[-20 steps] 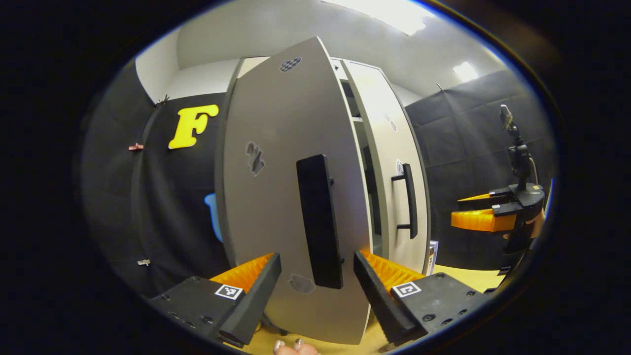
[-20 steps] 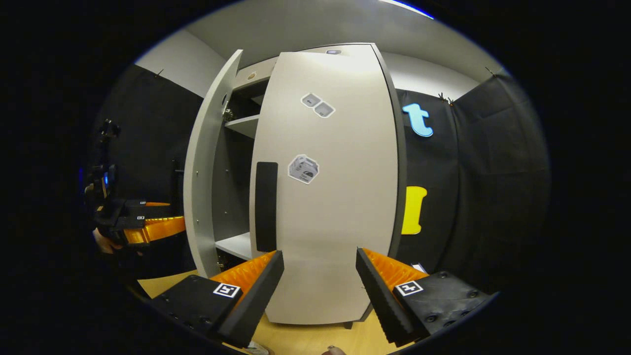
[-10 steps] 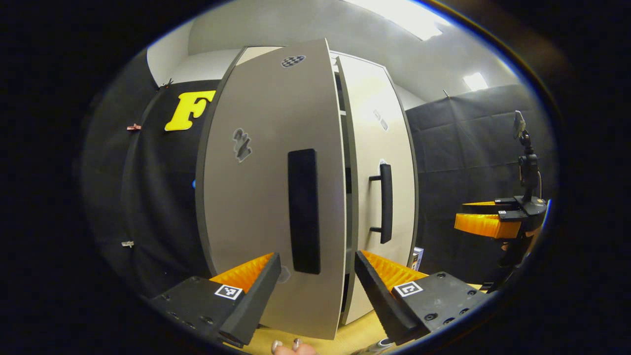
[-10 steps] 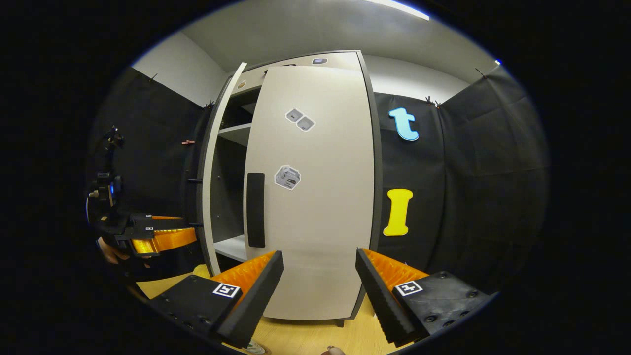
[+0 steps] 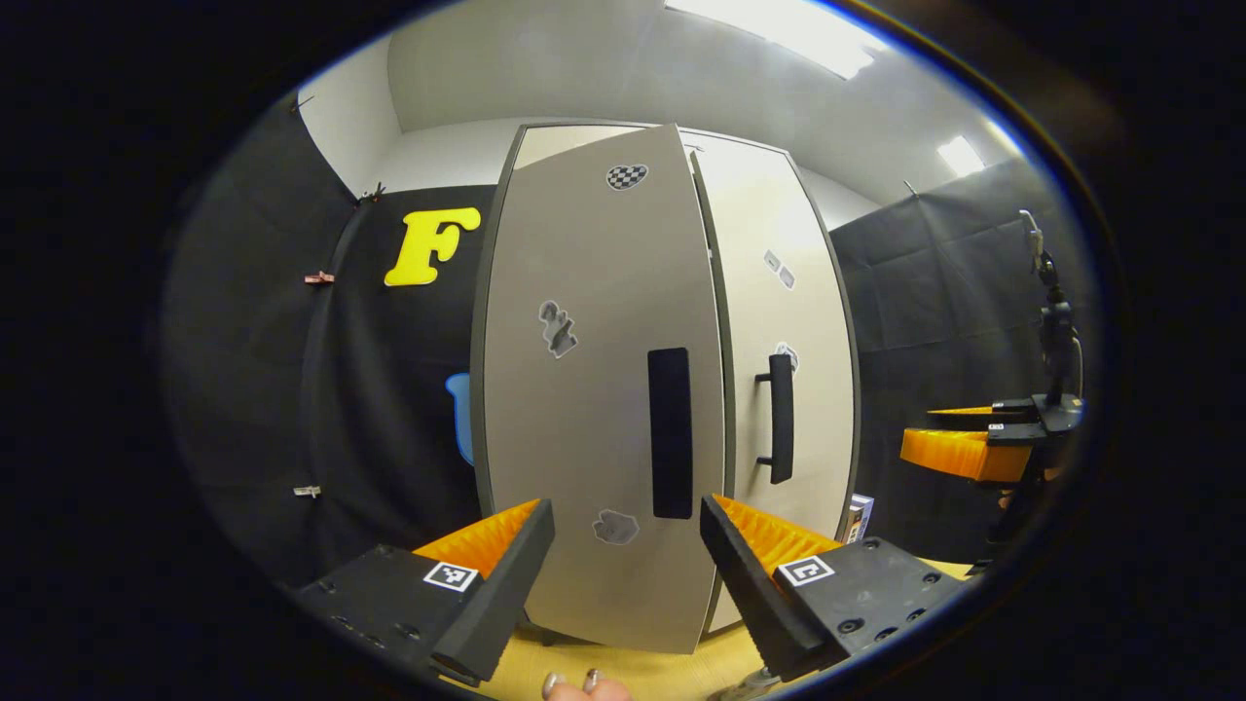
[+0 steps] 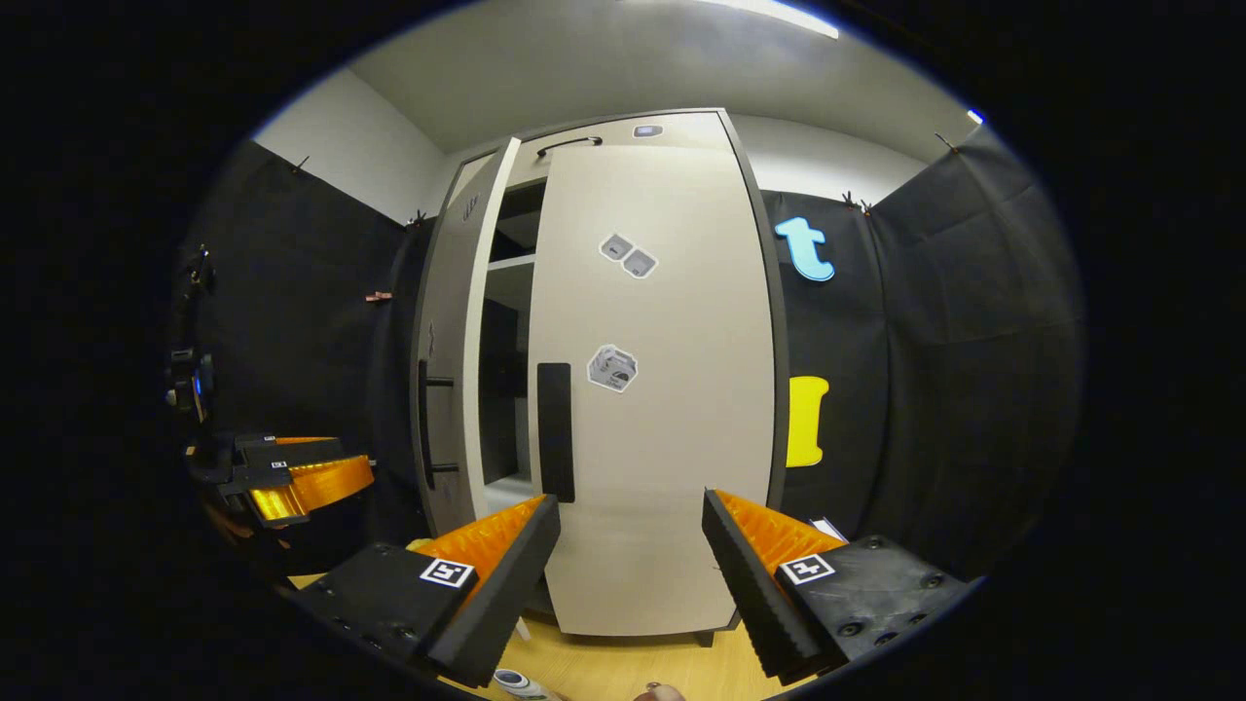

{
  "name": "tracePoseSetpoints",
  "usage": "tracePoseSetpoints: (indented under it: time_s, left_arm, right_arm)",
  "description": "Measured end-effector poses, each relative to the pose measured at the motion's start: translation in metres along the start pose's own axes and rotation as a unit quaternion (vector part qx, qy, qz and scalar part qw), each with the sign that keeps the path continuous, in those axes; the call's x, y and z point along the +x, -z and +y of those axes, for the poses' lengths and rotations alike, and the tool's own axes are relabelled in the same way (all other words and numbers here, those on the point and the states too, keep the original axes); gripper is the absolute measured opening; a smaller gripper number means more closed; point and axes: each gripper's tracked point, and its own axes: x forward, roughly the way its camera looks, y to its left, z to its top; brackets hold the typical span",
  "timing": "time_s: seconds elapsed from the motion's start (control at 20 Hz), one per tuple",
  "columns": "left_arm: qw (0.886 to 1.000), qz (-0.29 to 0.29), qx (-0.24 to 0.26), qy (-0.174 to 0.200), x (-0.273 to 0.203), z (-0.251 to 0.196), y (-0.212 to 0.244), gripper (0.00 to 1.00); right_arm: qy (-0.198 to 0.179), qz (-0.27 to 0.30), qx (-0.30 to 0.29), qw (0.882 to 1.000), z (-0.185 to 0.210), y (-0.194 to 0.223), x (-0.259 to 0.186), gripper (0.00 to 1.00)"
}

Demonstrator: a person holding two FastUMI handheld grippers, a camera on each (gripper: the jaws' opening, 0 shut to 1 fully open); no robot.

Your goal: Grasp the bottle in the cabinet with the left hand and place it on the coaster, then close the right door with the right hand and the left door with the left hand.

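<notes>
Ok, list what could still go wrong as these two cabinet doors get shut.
1. The left door stands ajar in the right gripper view, with a dark gap beside the right door; unpushed, it may stay open.
2. The left gripper is open astride the left door's handle; pushing forward could catch a finger on it.
3. The right gripper hangs open close before the right door and could bump it.
</notes>
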Motion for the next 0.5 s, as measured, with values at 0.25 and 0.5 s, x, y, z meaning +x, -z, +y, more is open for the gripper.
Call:
tracePoseSetpoints:
  time_s: [0.25, 0.5]
  left_arm:
    - [1.000, 0.000, -0.012, 0.013, -0.012, -0.015, 0.000, 0.96]
    - [1.000, 0.007, -0.007, 0.023, -0.019, -0.028, 0.001, 0.92]
  right_arm:
    - [0.005, 0.005, 0.003, 1.000, 0.000, -0.001, -0.022, 0.98]
    - [0.027, 0.002, 0.004, 1.000, -0.010, -0.006, -0.039, 0.97]
